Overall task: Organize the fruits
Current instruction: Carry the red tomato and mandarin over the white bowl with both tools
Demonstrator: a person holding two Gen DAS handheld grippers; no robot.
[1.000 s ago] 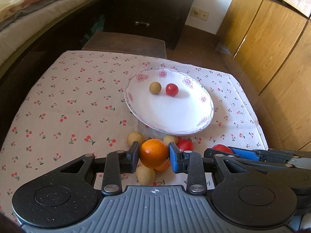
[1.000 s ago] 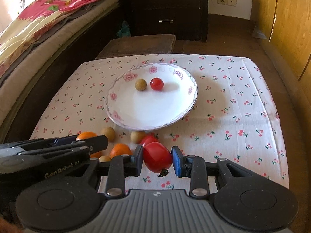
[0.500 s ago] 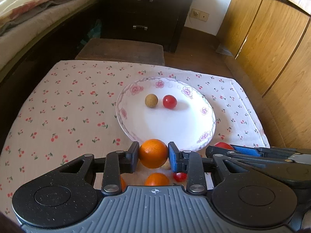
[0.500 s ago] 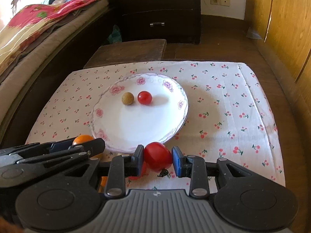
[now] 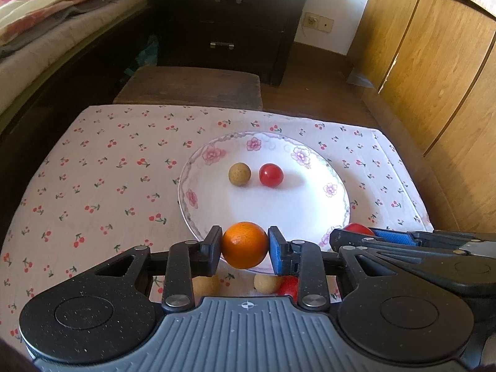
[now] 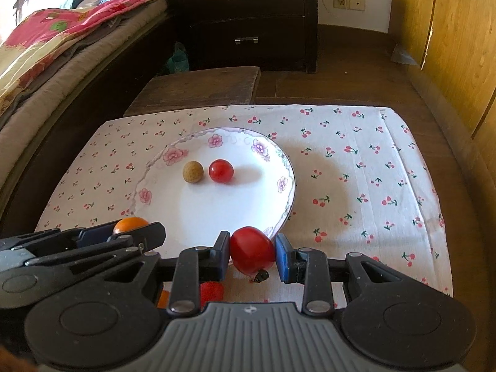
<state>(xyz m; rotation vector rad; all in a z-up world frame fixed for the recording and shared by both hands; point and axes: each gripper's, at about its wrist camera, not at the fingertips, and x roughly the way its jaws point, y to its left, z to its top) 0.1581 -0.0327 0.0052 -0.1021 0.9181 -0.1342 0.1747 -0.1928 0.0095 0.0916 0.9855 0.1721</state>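
Note:
My left gripper (image 5: 245,249) is shut on an orange (image 5: 244,245), held above the near rim of a white flowered plate (image 5: 310,217). My right gripper (image 6: 252,255) is shut on a red tomato (image 6: 251,249), held above the plate's near right rim (image 6: 285,204). The plate holds a small tan fruit (image 5: 239,174) and a small red tomato (image 5: 271,175). Tan fruits (image 5: 266,282) and a red one (image 5: 289,285) lie on the cloth below my left gripper, partly hidden. The right gripper also shows in the left wrist view (image 5: 356,232), and the left one in the right wrist view (image 6: 130,226).
The table carries a cherry-print cloth (image 5: 108,179). A brown stool (image 5: 189,86) stands behind it, a dark drawer chest (image 5: 226,21) further back. A bed (image 5: 46,31) runs along the left and wooden cupboard doors (image 5: 440,71) along the right.
Both grippers have lifted with their fruit and moved forward, from over the loose fruit pile to the plate's near rim. The pile has dropped below the fingers.

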